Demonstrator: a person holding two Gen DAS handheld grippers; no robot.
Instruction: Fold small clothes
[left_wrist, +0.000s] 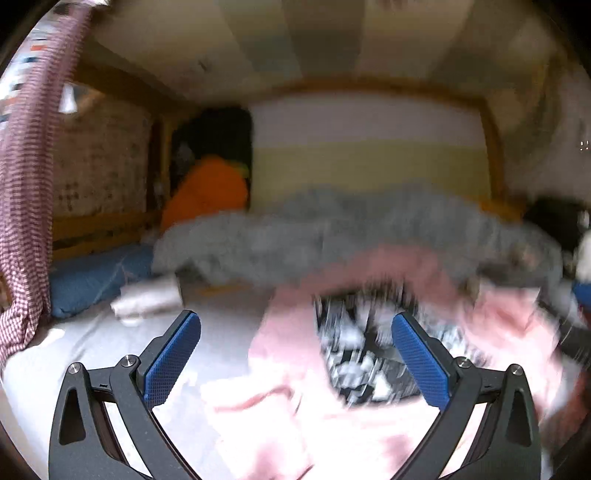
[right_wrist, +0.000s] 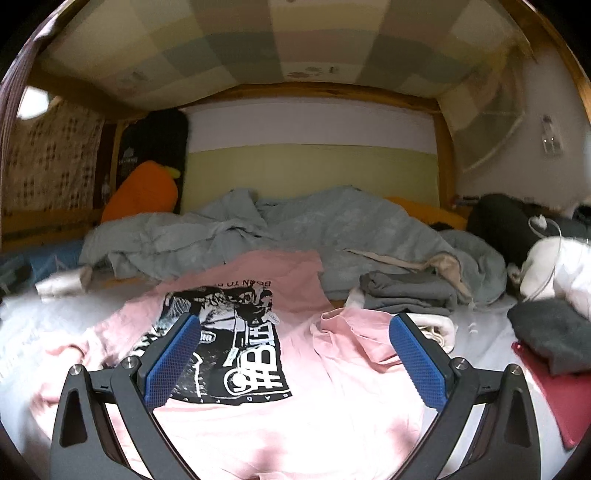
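Pink T-shirt (right_wrist: 317, 398): lies spread, print side up, on the white sheet of the bed (right_wrist: 480, 343), wrinkled, with one sleeve bunched up at its right; black-and-white graphic print (right_wrist: 229, 347) on the chest. Left gripper (left_wrist: 295, 354): jaws released, blue pads wide apart, nothing between them, above the shirt's edge; the left wrist view is blurred and shows the print only as a smear. Right gripper (right_wrist: 295, 354): jaws likewise released and empty, over the middle of the shirt. Grey-green duvet (right_wrist: 280, 229): crumpled in a heap across the bed just behind the shirt. Folded grey garment (right_wrist: 410, 291): beside the shirt's right sleeve, against the duvet. Dark grey cloth (right_wrist: 554, 332): at far right, resting on a red flat item (right_wrist: 546, 398). Orange carrot-shaped plush (right_wrist: 144, 192): propped in the back left corner. Checked curtain (left_wrist: 29, 184): hangs at the left edge of the left wrist view.
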